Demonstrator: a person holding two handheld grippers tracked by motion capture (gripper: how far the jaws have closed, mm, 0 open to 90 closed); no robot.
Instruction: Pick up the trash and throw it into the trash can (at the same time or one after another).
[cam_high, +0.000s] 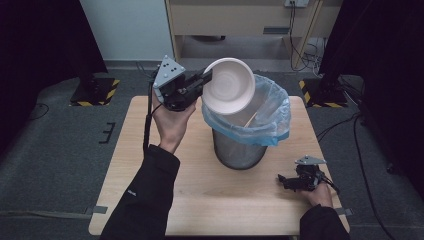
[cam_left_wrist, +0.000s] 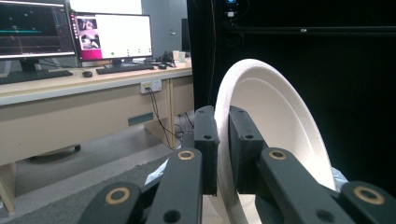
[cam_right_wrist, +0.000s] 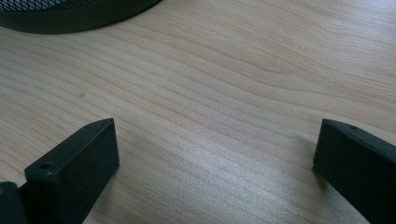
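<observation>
A white foam bowl (cam_high: 229, 85) is tipped on its side over the rim of a black mesh bin (cam_high: 239, 148) lined with a blue bag (cam_high: 272, 117). My left gripper (cam_high: 206, 78) is shut on the bowl's rim and holds it at the bin's upper left. In the left gripper view its two black jaws pinch the bowl's (cam_left_wrist: 275, 116) edge, my left gripper (cam_left_wrist: 223, 140) pointing level. A thin wooden stick (cam_high: 250, 119) leans inside the bin. My right gripper (cam_high: 283, 181) rests low over the table's front right, open, with bare wood between its pads (cam_right_wrist: 79, 158).
The wooden table (cam_high: 200, 190) bears the bin at its middle. The bin's mesh base (cam_right_wrist: 70, 14) shows in the right gripper view. A desk with monitors (cam_left_wrist: 74, 32) stands beyond the table. Dark stands with striped feet (cam_high: 95, 92) flank the far corners.
</observation>
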